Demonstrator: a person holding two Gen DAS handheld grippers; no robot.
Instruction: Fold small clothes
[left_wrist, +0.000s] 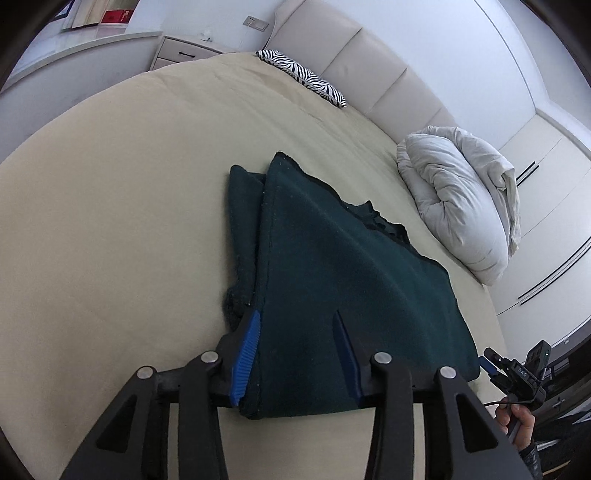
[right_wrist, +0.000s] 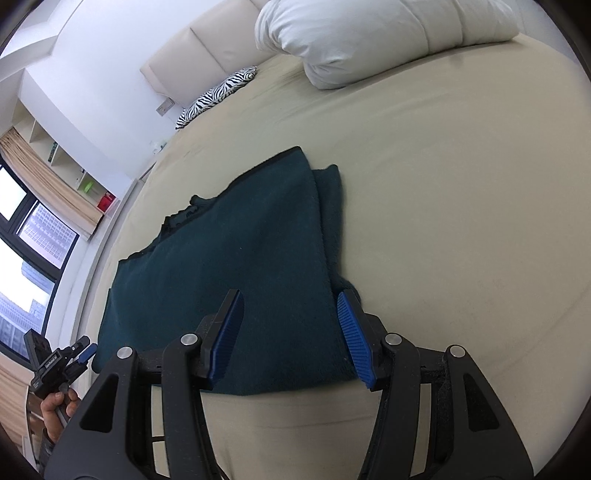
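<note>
Both jaws stood part open over the near edge of the dark green garment (left_wrist: 332, 258), which lay folded on the bed (left_wrist: 110, 221); neither left gripper (left_wrist: 295, 354) nor right gripper (right_wrist: 291, 339) pinched cloth. The next fold probably called for gripping both near corners evenly, keeping edges aligned.

1 dark green garment (left_wrist: 332, 266) btwn & ahead of jaws, 1 zebra pillow (left_wrist: 306, 75) far ahead, 1 white duvet (left_wrist: 461, 199) ahead-right, 2 grippers.
</note>
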